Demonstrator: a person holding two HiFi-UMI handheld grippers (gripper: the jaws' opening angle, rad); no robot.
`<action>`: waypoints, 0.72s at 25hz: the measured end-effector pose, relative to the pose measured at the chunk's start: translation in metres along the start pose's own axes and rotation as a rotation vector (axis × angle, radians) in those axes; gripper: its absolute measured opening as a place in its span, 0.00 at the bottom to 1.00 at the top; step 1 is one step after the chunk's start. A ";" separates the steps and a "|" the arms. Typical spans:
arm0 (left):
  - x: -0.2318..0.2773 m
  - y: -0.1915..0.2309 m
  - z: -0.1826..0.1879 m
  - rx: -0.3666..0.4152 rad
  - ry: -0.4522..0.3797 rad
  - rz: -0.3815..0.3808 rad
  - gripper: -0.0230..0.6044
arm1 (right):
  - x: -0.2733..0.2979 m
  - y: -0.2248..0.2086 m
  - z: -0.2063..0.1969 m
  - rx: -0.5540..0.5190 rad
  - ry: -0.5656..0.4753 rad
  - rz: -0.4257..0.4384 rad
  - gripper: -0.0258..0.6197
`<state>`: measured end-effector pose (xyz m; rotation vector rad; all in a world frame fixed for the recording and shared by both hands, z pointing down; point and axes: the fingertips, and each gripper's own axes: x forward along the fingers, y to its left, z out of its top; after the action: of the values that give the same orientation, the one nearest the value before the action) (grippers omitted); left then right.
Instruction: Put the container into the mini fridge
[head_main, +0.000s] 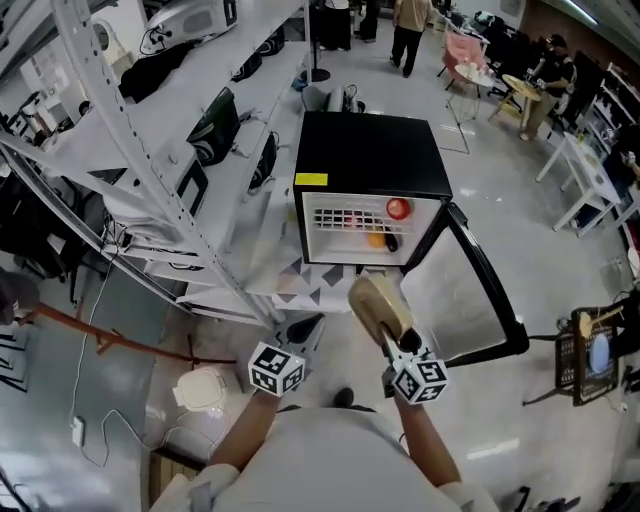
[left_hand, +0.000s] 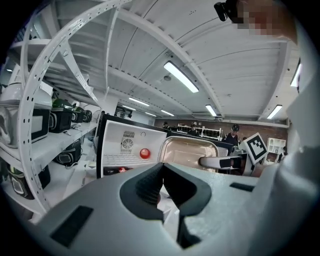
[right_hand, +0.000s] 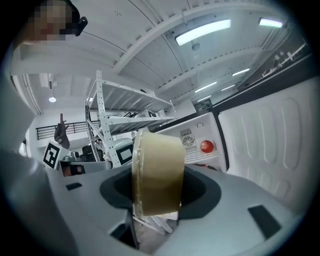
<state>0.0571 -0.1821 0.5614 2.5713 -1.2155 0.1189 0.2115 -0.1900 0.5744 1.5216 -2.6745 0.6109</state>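
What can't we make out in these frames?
1. container contents: cloudy wall, right gripper view.
2. mini fridge items: too small to identify, head view.
3. Fridge's lower shelf: left gripper view, behind left gripper.
4. door outer face: turned away, head view.

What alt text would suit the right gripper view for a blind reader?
The right gripper clamps a tan container tipped on its side. Ahead stands the open mini fridge with a red round item inside, its door to the right.

White shelving lines the glossy floor (strip lights overhead).
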 end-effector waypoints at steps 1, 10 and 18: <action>0.004 0.000 0.000 -0.002 -0.003 0.011 0.04 | 0.004 -0.004 0.000 0.001 0.009 0.014 0.37; 0.019 0.008 -0.004 -0.016 0.003 0.086 0.04 | 0.041 -0.023 0.002 0.017 0.037 0.079 0.37; 0.026 0.035 0.010 -0.018 0.003 0.092 0.04 | 0.077 -0.015 0.000 0.061 0.058 0.076 0.37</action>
<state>0.0465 -0.2257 0.5653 2.4995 -1.3285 0.1308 0.1832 -0.2607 0.5941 1.3983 -2.7052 0.7349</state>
